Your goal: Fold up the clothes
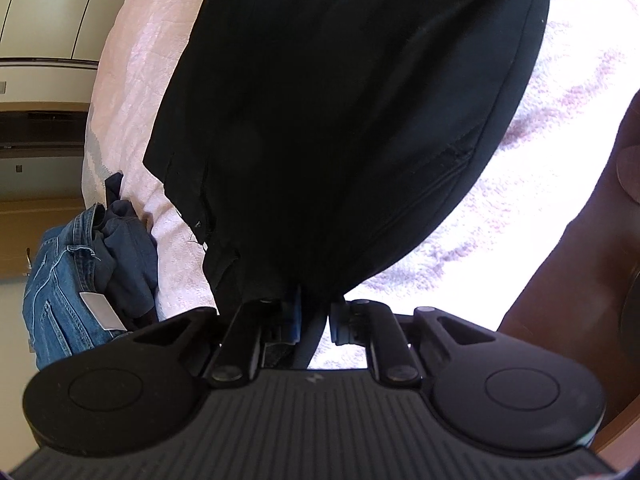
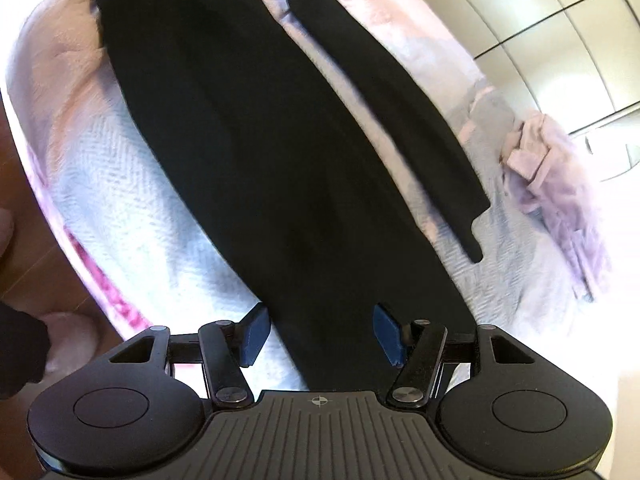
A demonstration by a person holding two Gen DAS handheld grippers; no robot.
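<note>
1. While the left gripper [image 1: 314,316] is clamped on an edge of the black garment [image 1: 340,120], its jaws stand nearly together and a fold of the cloth is pinched between them at the near, lower end.
2. From that pinch the garment spreads away across the pink bedspread [image 1: 132,80], lying mostly flat, with a seam and a slit visible on its left side.
3. At the right gripper [image 2: 320,334] the jaws stand apart, one blue pad [image 2: 254,336] on each side of the garment's near edge. Neither pad appears to press on the cloth, so nothing is held here.
4. Beyond these jaws the garment runs up the bedspread as a wide dark band, and a narrower strip [image 2: 400,112], probably a sleeve or leg, lies beside it on the right.
5. Handling, as a judgement: the cloth is soft, light and limp. It will sag and drape from any single grip point and will not hold a shape, though it does not look slippery or fragile.
6. Take hold at hems or corners, pinching all layers together, with the two grips well apart so the edge stays taut.
7. Farther off, jeans [image 1: 60,272] lie heaped at the bed's left edge, and a pale bundle [image 2: 552,184] rests on the right.
</note>
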